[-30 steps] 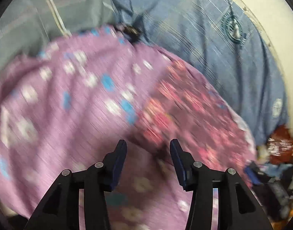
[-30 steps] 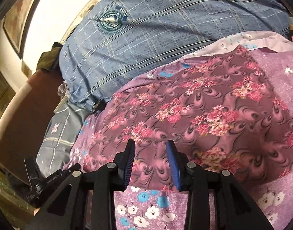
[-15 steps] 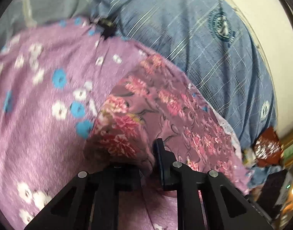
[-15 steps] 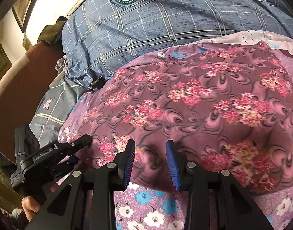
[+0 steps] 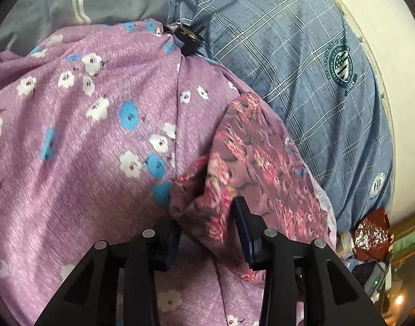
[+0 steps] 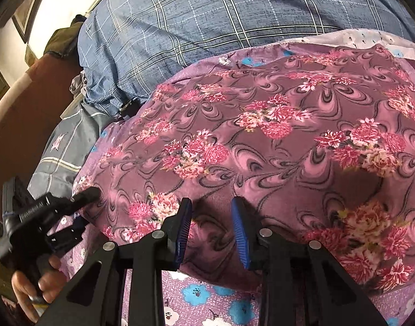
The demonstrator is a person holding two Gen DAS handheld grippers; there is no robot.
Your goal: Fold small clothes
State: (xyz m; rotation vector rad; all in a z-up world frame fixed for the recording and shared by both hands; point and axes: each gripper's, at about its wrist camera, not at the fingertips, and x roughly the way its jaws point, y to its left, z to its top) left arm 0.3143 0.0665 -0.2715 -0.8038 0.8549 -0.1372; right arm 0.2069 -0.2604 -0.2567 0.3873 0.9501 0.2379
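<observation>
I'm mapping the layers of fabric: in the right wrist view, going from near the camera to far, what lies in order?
Lilac cloth with blue and white flowers → maroon cloth with pink flower clusters → blue plaid bedding with a round crest.

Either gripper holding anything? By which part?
Left gripper: jaws just opening, bunched edge of the dark floral cloth between them, grip unclear. Right gripper: jaws just closing, straddling its near edge, nothing gripped.

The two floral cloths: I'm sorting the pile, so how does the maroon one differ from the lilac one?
The maroon cloth carries crowded pink and red bouquets on dark swirls; the lilac cloth has scattered white and blue flowers on a plain ground. The maroon cloth lies on top; the lilac cloth is spread beneath, showing past its edges. The maroon cloth's edge is bunched between the left gripper's pads; the lilac cloth is not gripped. Both are flowered and purplish.
</observation>
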